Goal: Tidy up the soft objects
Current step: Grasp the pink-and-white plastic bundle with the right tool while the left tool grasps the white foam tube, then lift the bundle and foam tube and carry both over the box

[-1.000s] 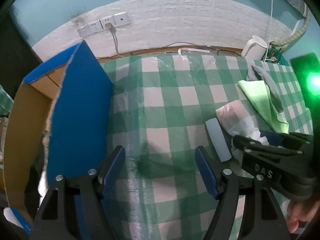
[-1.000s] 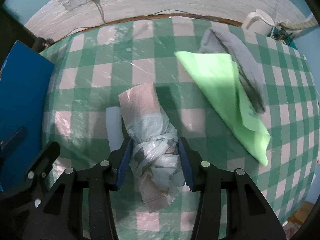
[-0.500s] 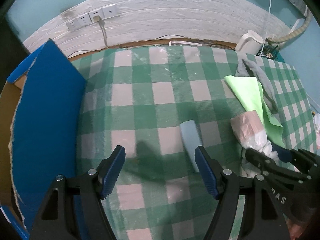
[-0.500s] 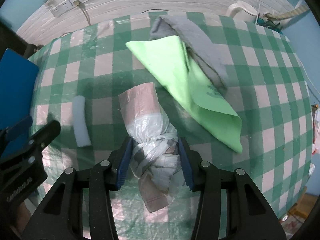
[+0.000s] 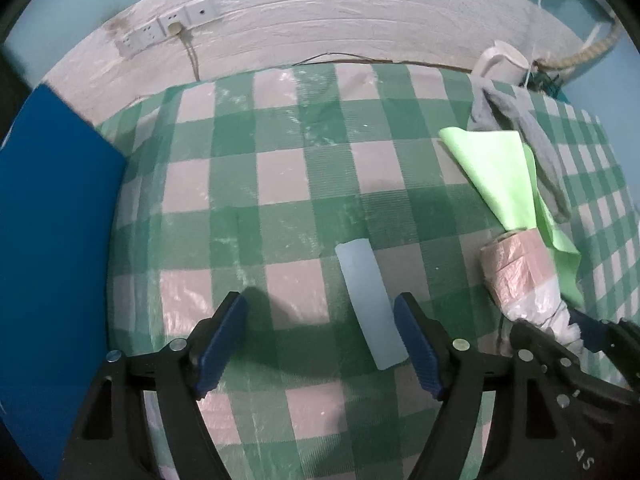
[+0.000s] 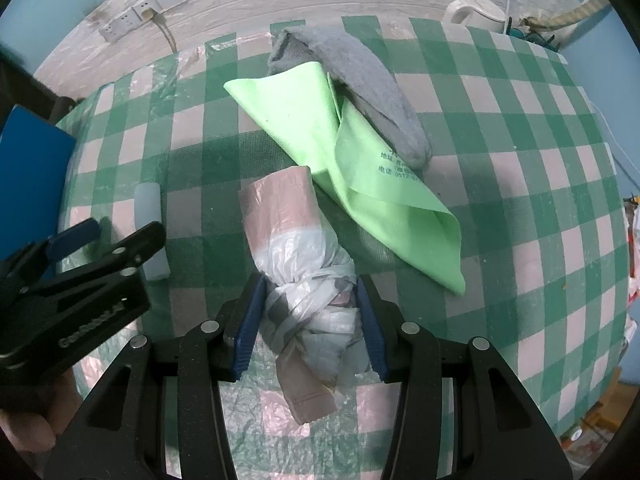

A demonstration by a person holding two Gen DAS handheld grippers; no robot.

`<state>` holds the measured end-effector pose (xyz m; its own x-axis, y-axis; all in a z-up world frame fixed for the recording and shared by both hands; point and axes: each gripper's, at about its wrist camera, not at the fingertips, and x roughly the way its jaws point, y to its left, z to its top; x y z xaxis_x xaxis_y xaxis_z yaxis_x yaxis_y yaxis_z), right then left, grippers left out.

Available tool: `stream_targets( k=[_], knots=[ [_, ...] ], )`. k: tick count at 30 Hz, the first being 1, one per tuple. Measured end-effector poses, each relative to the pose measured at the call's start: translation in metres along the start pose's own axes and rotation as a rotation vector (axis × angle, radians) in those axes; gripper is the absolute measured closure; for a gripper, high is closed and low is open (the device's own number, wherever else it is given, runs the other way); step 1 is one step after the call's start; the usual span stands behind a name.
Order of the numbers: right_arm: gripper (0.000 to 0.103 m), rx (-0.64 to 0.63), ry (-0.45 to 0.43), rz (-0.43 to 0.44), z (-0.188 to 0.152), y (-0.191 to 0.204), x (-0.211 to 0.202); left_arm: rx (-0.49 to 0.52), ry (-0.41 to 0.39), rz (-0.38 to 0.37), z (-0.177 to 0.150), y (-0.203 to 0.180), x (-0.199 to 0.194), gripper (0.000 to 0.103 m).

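Right wrist: my right claw grips the bag roll
My left claw gapes, foam strip beside its right finger

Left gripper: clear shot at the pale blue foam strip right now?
Probably yes. The left gripper is open and empty, and the pale blue foam strip lies flat just inside its right finger, nothing covering it. It likely needs centring first.

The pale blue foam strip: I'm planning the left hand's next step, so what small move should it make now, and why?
Probably ease the left gripper a little to its right and forward, then close. Its jaws are wide open, and the pale blue foam strip lies flat on the checked cloth, hard against the right-hand finger rather than centred. The right gripper is already shut on the plastic bag bundle.
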<state>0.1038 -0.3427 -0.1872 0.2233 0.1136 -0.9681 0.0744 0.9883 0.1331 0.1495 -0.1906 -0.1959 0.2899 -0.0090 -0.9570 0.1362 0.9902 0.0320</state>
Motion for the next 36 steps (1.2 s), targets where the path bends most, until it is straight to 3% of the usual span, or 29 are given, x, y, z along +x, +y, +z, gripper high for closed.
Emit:
stream_targets(
  k=[5, 7, 12, 17, 23, 36],
  knots=[
    [0.056, -0.003, 0.001, 0.000, 0.001, -0.001, 0.000, 0.050, -0.014, 0.017, 0.000, -0.012, 0.003, 0.026],
    [0.056, -0.003, 0.002, 0.000, 0.002, 0.001, 0.001, 0.066, -0.024, 0.019, -0.002, -0.014, 0.002, 0.036],
    [0.056, -0.002, 0.004, -0.001, 0.004, 0.004, 0.004, 0.104, -0.053, -0.031, -0.006, -0.020, -0.003, 0.077],
    [0.056, 0.001, 0.005, -0.002, 0.004, 0.005, 0.006, 0.120, -0.061, -0.083, -0.011, -0.022, -0.005, 0.091],
    [0.056, 0.002, -0.003, -0.013, 0.007, 0.006, 0.003, 0.104, -0.066, -0.119, -0.010, -0.012, -0.010, 0.093],
    [0.057, -0.036, -0.038, -0.034, 0.008, 0.021, -0.013, 0.109, -0.102, -0.041, -0.015, -0.003, -0.028, 0.093]
  ],
)
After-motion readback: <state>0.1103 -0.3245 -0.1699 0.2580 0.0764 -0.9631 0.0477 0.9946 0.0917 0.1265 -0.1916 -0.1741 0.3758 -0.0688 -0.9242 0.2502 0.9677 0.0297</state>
